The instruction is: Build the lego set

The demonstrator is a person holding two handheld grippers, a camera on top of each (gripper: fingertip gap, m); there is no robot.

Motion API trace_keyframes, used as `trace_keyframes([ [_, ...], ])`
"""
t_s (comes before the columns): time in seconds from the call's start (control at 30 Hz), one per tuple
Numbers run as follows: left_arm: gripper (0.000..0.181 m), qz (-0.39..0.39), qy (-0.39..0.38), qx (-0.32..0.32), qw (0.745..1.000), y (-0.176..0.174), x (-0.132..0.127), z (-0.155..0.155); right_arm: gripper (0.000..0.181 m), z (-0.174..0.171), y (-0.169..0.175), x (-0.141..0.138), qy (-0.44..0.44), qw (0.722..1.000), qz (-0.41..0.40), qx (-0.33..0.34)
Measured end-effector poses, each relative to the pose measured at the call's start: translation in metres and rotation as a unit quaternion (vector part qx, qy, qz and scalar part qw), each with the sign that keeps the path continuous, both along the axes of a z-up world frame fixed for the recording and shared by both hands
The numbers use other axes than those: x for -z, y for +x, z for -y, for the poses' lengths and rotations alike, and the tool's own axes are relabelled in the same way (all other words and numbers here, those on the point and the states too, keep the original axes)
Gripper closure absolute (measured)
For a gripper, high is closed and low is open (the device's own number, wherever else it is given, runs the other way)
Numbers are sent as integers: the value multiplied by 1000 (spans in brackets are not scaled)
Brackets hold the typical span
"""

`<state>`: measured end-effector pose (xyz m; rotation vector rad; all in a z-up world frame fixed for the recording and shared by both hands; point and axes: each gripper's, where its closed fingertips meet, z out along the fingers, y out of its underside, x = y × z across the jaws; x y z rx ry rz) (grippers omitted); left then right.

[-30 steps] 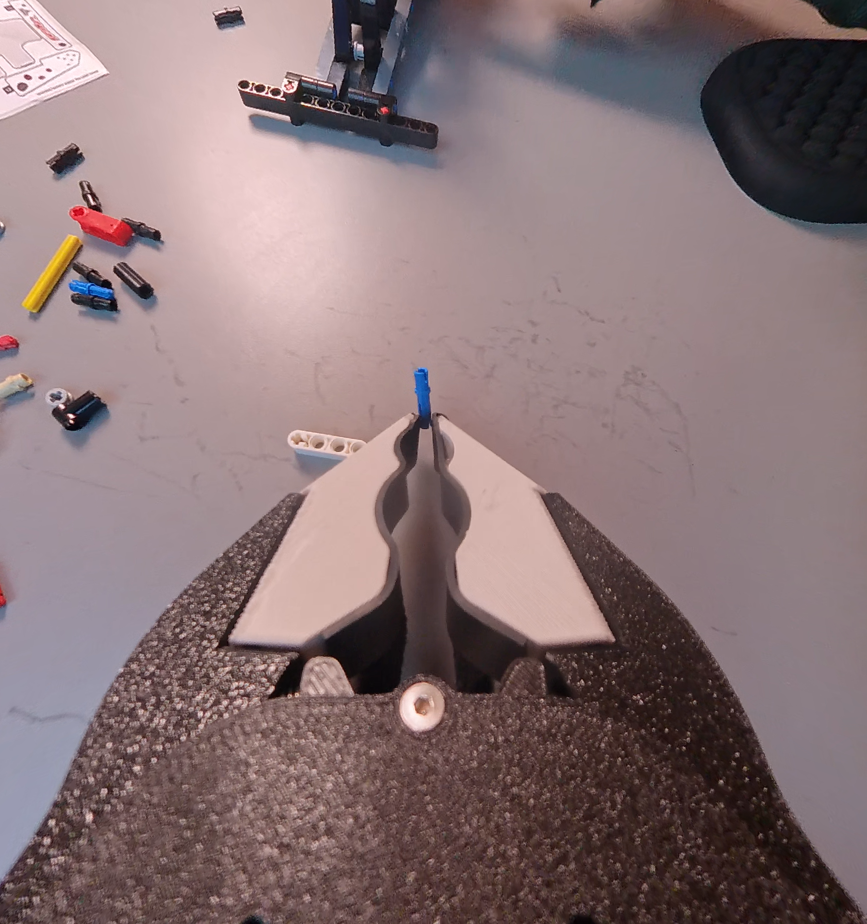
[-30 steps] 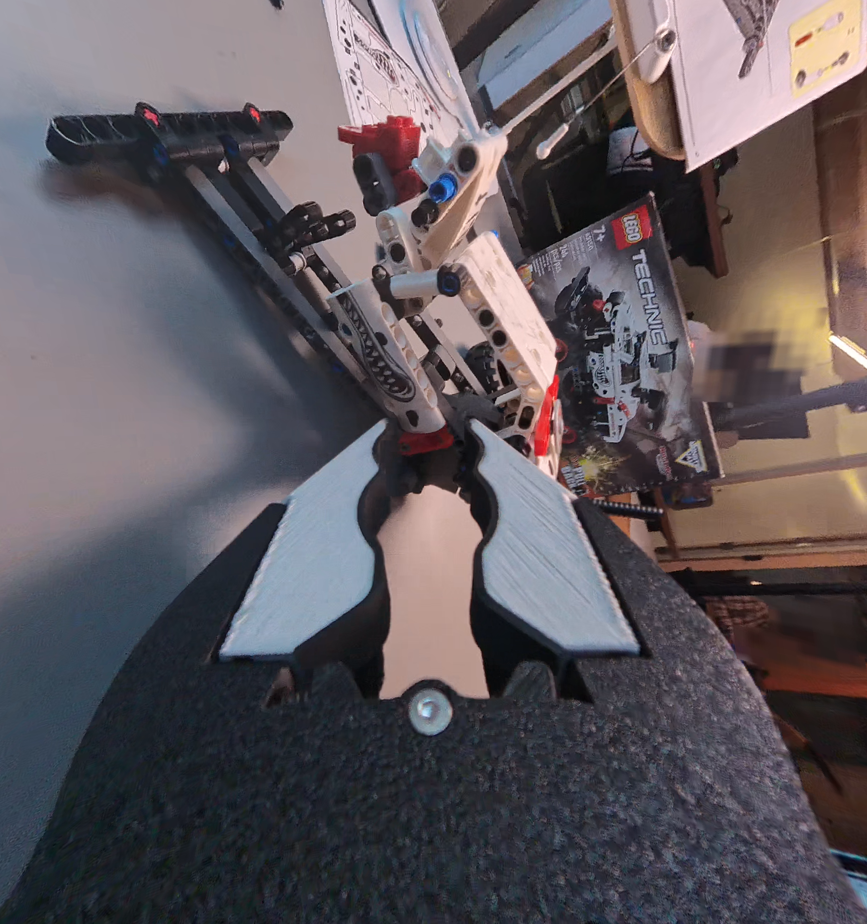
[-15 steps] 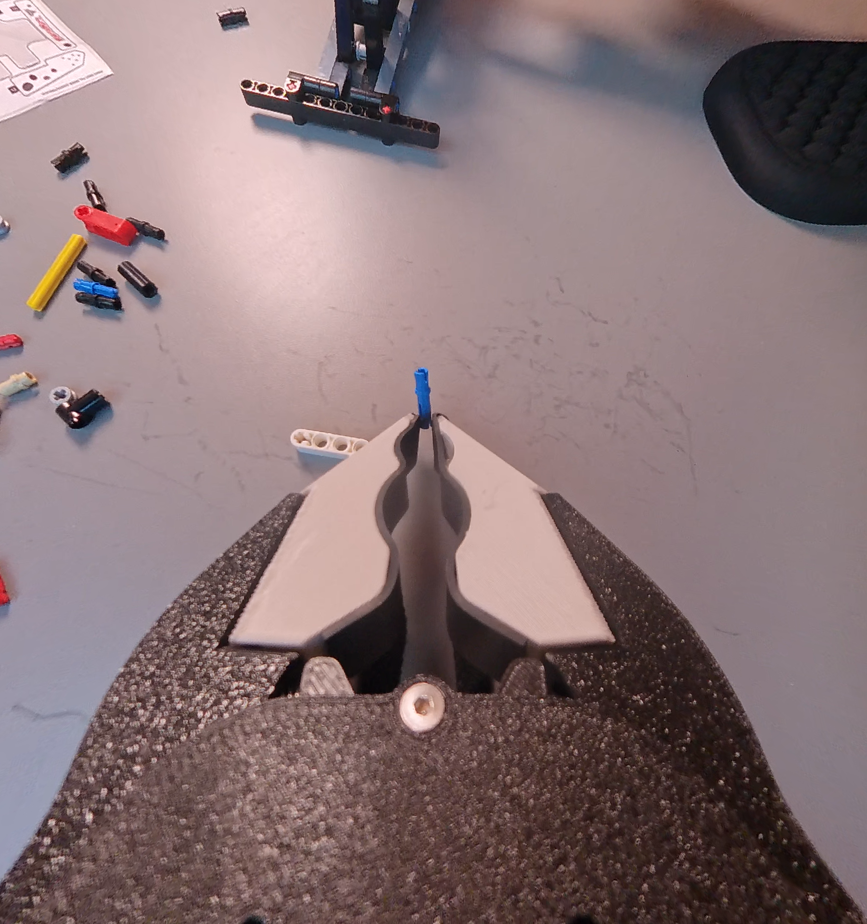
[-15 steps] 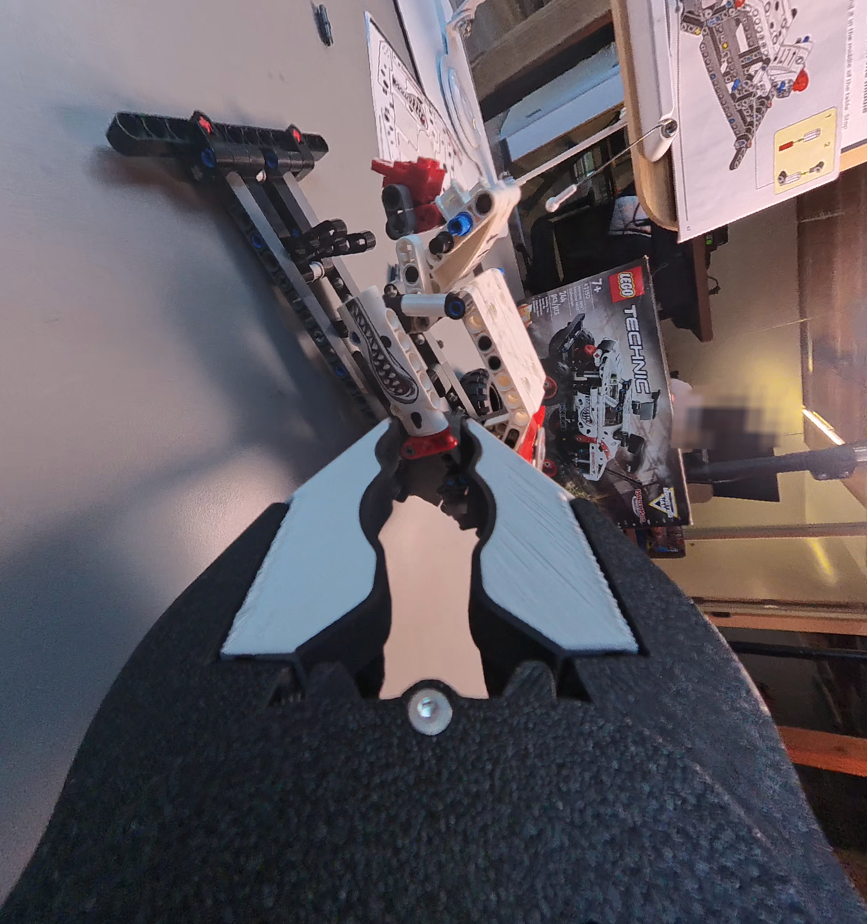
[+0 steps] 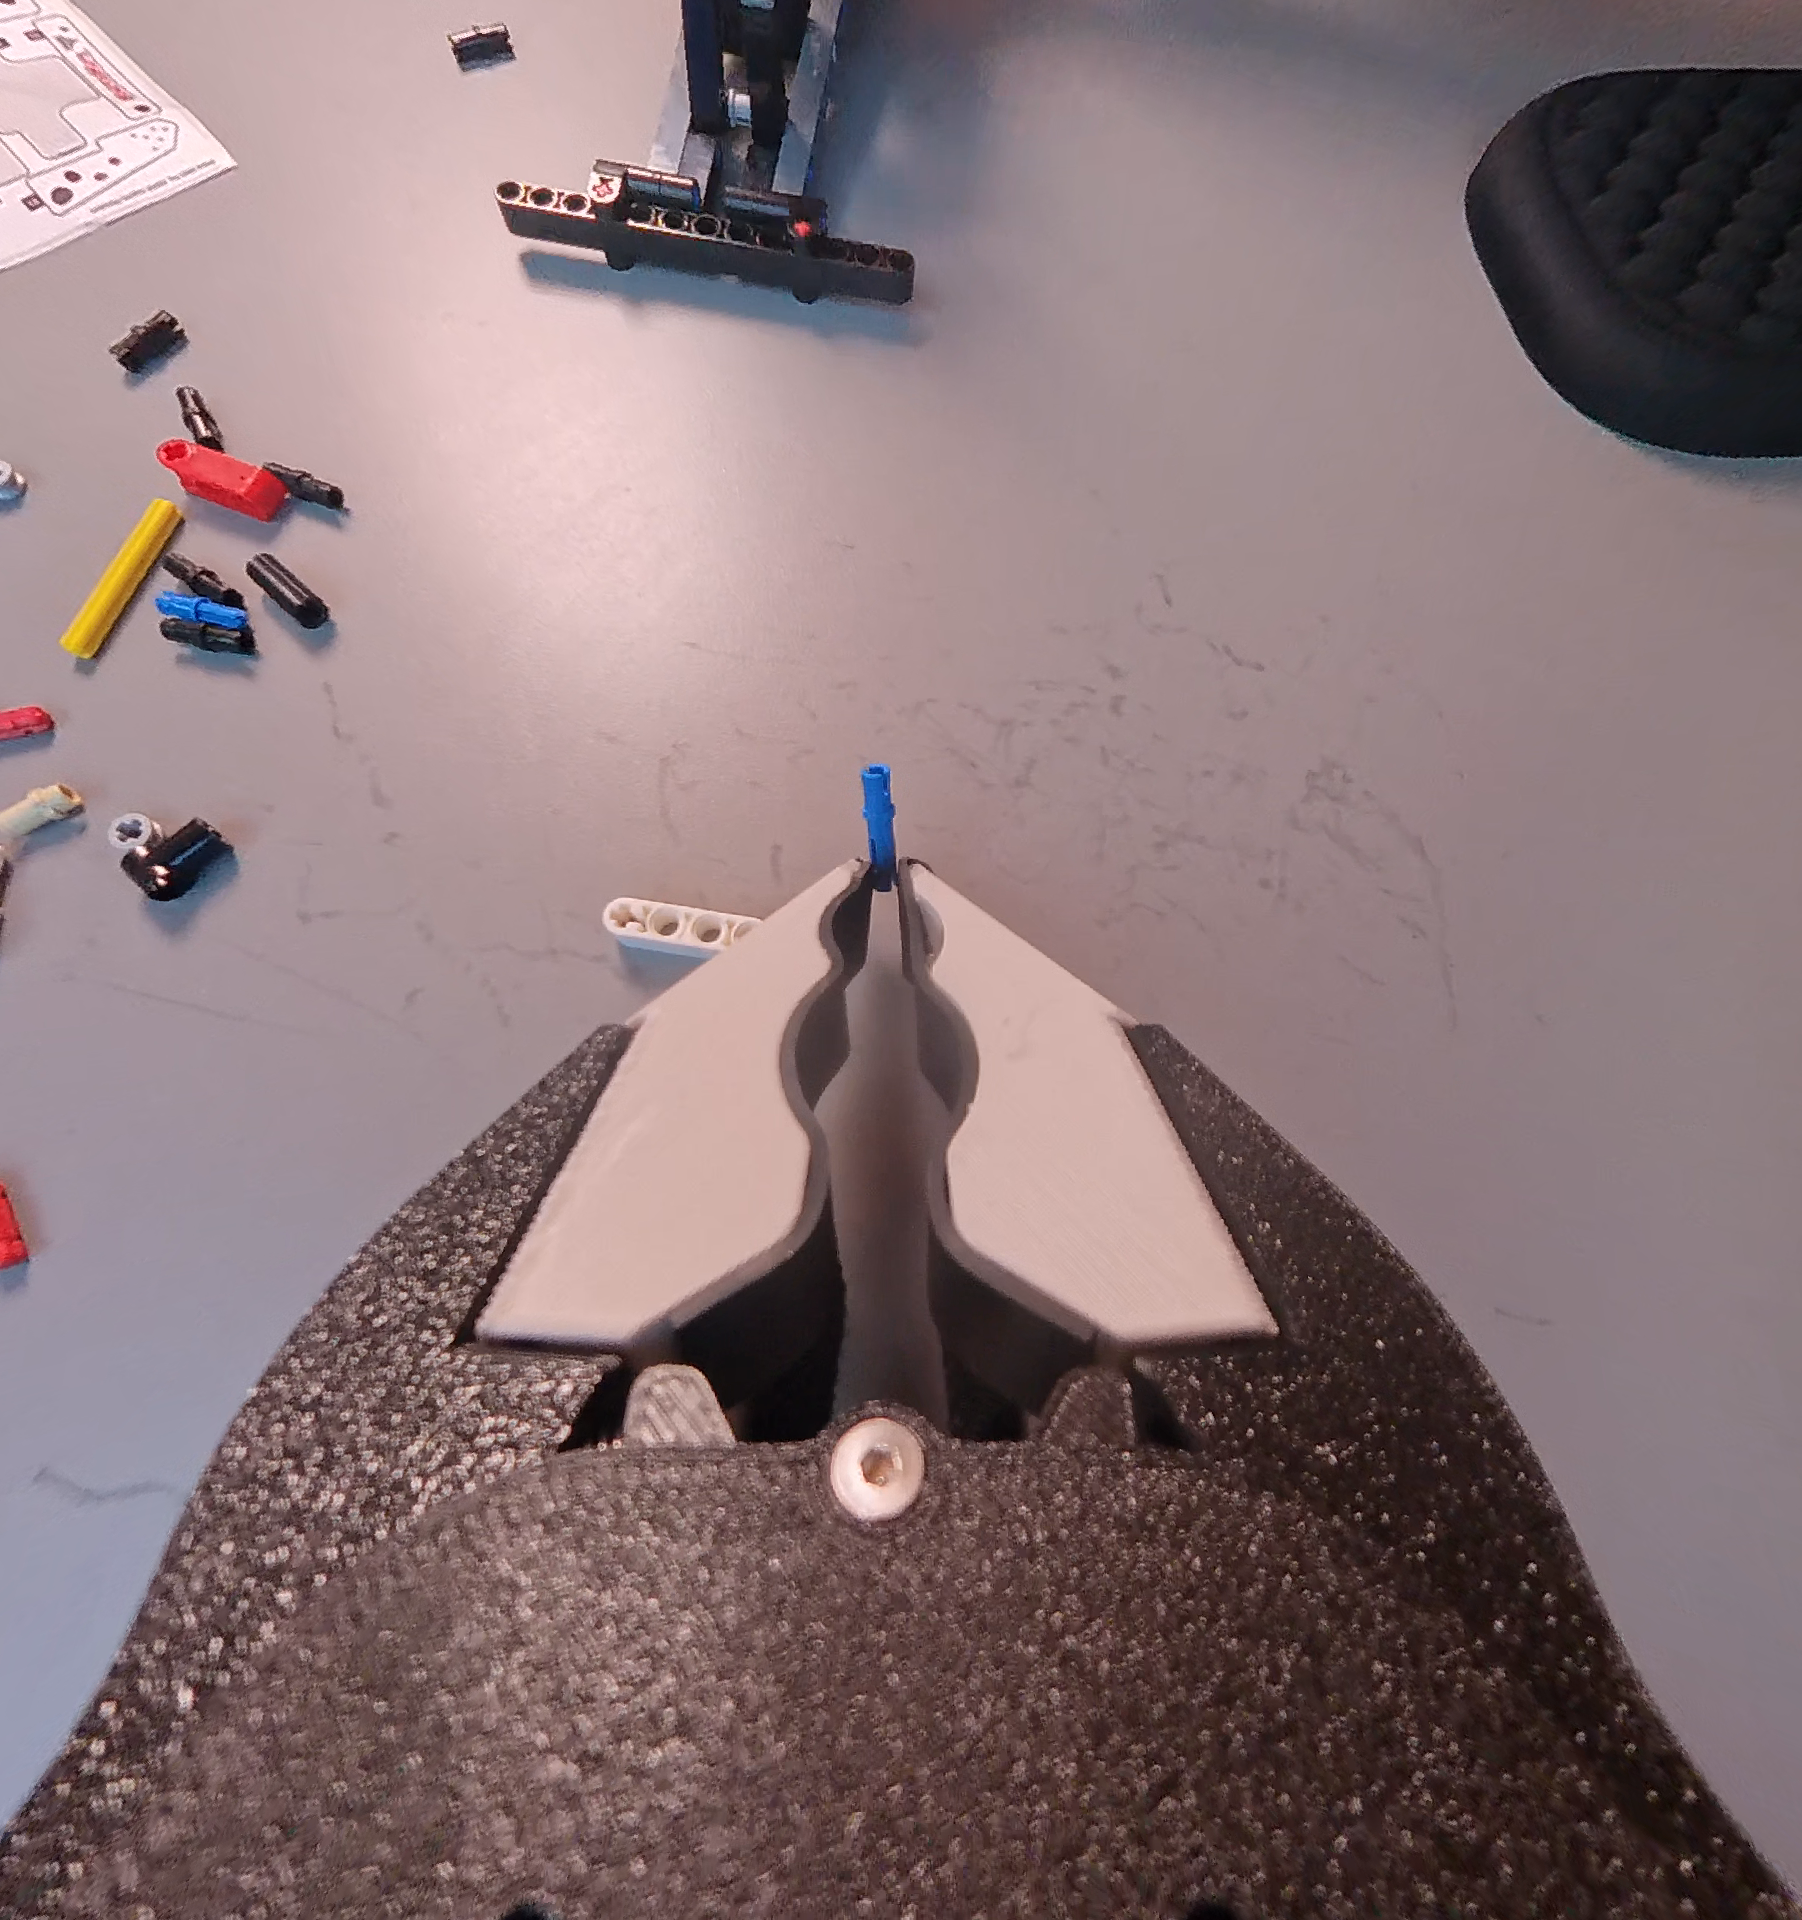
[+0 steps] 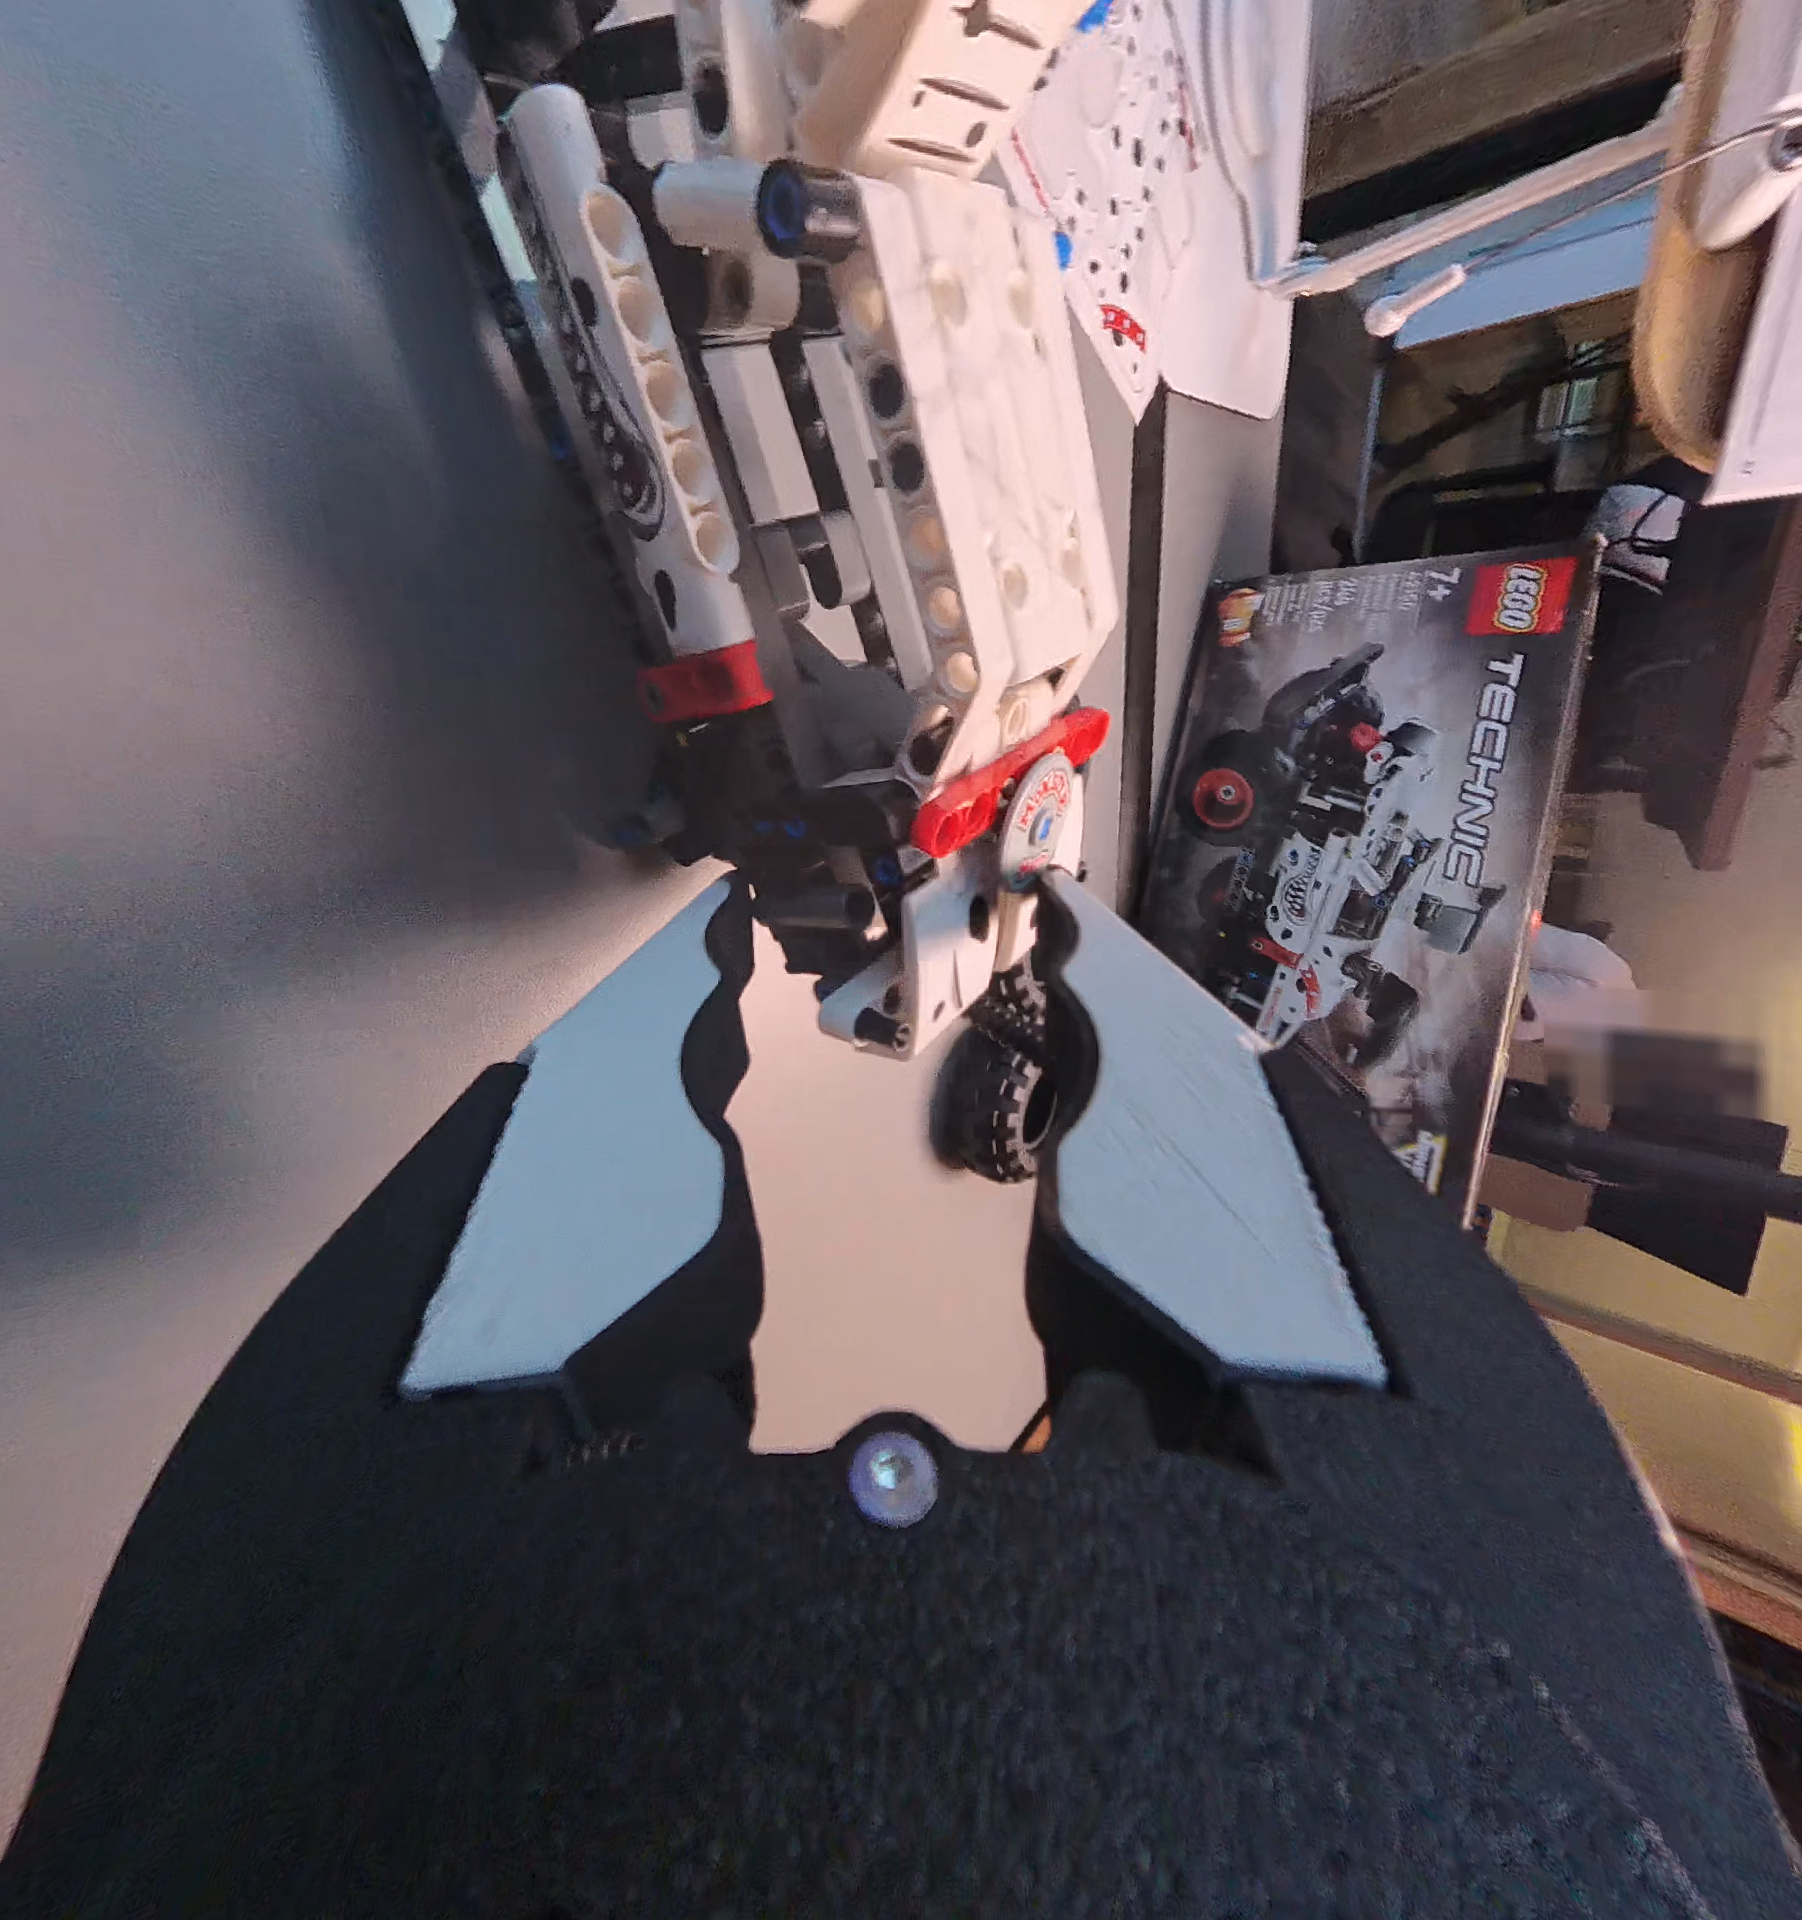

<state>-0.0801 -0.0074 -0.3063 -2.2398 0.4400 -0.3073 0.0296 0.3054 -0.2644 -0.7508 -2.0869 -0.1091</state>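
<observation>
My left gripper is shut on a small blue pin, which sticks out past the tips above the grey table. The partly built model stands on its long black beam at the far middle. In the right wrist view the white, black and red model fills the upper middle. My right gripper is open, its jaws standing wide on either side of the model's near end. A black tyre lies against the inside of the right finger.
Loose parts lie at the left: a red piece, a yellow axle, and black and blue pins. A white beam lies by my left finger. A sticker sheet lies far left, a black pad far right. The set's box stands behind. There is about 35 cm between the tips of the two grippers. My left gripper is the nearer one to the red piece: about 15 cm, against 30 cm.
My right gripper has opened wider and moved in closer along the model, which now looks much larger. My left gripper has drifted back slightly, still holding the blue pin.
</observation>
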Motion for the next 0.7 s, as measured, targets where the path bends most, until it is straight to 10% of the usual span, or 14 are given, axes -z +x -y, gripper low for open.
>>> trace_keyframes([
  [0.4, 176, 6, 2, -4, 1000, -1, -1, -1, 136, 27, 13, -5, -289, 920, 244, 104],
  [0.7, 177, 0, 2, 2, 1000, 0, -1, 0, 136, 29, 11, -7, -264, 933, 217, 115],
])
